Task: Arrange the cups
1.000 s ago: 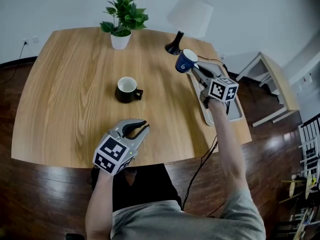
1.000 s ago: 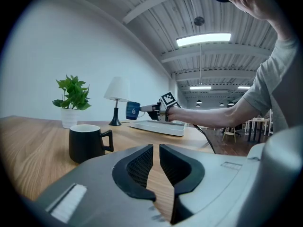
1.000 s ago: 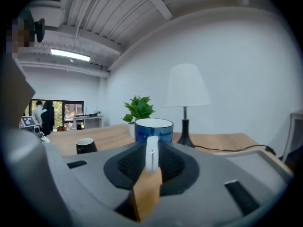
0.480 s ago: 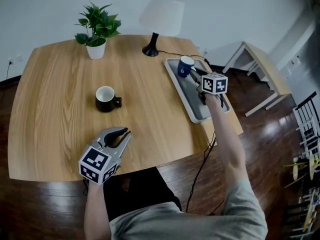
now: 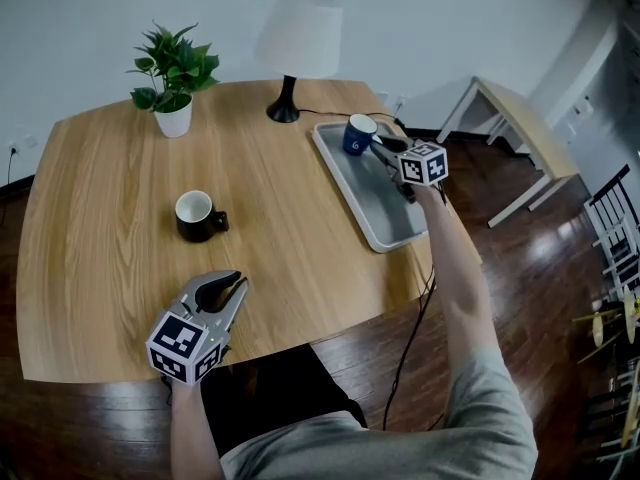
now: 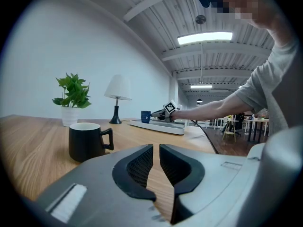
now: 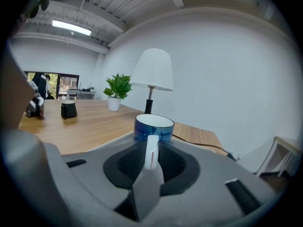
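Observation:
A blue cup (image 5: 357, 134) with a white inside stands upright at the far end of the grey tray (image 5: 385, 218). My right gripper (image 5: 378, 148) is shut on its white handle (image 7: 151, 150). I cannot tell whether the cup's base touches the tray. A black cup (image 5: 196, 215) with a white inside stands alone on the wooden table, left of the middle, its handle pointing right. My left gripper (image 5: 232, 288) rests near the table's front edge, shut and holding nothing, with the black cup (image 6: 86, 141) ahead of it to the left.
A potted plant (image 5: 172, 78) and a white-shaded lamp (image 5: 297, 38) stand along the table's far side. A cable runs from the lamp past the tray. The tray lies close to the table's right edge. A light side table (image 5: 515, 118) stands beyond it on the dark floor.
My right gripper has carried the blue cup rightward and down to the far end of the tray. The left gripper and black cup have stayed put.

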`<action>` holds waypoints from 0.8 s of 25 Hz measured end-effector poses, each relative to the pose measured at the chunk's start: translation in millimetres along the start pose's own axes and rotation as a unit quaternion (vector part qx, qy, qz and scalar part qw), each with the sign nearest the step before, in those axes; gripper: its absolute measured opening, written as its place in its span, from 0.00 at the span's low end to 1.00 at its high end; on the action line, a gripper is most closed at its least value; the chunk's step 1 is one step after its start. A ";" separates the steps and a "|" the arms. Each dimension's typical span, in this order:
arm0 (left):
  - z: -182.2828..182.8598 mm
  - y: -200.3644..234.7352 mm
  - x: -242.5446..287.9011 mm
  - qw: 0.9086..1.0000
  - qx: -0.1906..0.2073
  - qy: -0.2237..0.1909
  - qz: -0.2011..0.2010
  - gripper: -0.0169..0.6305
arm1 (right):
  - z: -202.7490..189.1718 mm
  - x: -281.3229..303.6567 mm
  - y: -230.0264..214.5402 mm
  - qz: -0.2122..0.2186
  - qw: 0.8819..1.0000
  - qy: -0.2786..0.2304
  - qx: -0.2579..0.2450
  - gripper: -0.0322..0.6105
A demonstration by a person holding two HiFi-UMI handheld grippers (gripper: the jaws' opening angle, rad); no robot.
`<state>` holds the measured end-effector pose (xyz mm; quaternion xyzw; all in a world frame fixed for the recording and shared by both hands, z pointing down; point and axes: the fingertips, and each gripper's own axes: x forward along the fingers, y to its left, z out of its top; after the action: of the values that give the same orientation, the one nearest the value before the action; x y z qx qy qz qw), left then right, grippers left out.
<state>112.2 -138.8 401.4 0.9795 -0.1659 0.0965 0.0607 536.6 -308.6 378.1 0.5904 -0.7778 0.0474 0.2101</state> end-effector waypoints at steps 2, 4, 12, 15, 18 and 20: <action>0.1 0.3 0.2 1.000 -0.001 0.001 0.001 0.11 | -5.5 -0.7 -8.4 -0.013 1.000 0.002 0.022 0.19; 1.0 0.7 0.9 1.000 0.000 0.001 0.002 0.11 | -9.3 -2.2 -17.3 -0.039 0.998 0.011 0.044 0.22; 2.8 0.0 2.6 1.000 0.002 -0.005 0.002 0.11 | 36.3 -45.0 -0.7 -0.072 0.988 -0.070 0.118 0.31; 5.8 0.1 2.0 1.000 0.004 -0.010 0.004 0.11 | 80.8 -61.1 84.7 0.032 0.984 -0.138 0.110 0.24; 7.0 1.9 0.7 1.000 0.007 -0.016 0.011 0.11 | 100.1 -65.0 200.0 0.138 0.975 -0.156 0.081 0.24; 7.0 2.6 2.0 1.000 0.007 -0.018 0.014 0.11 | 94.4 -60.2 270.2 0.195 0.969 -0.143 0.054 0.24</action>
<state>114.3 -143.0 395.3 0.9791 -0.1800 0.0805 0.0492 270.4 -204.3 316.5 0.4383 -0.8963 0.0446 0.0511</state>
